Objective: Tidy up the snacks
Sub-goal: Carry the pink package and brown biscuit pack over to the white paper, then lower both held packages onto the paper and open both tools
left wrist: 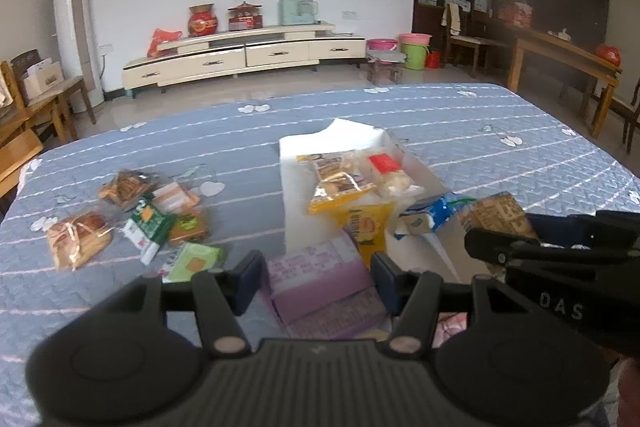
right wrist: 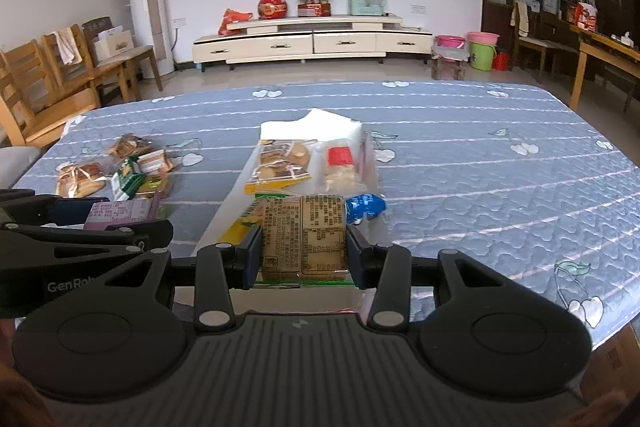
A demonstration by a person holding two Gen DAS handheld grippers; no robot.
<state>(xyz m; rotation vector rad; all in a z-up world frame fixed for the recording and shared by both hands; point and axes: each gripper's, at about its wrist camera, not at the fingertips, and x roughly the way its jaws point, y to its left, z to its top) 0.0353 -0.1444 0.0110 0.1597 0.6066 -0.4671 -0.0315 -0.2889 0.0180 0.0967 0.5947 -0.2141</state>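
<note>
Left tool (left wrist: 316, 277) is clamped on a purple packet (left wrist: 320, 283) — right tool (right wrist: 304, 253) grips a tan printed packet (right wrist: 304, 235) — both above the white tray (left wrist: 296, 155) on the table (left wrist: 500, 155).

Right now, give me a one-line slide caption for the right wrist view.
Right tool clamps a tan snack pack before the white box on the blue quilted table.

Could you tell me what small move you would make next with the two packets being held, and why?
Probably carry the right tongs forward and lower their tan printed snack packet into the white open box, since it hangs just short of the snacks already there. The left tongs grip a purple printed packet that could follow.
</note>
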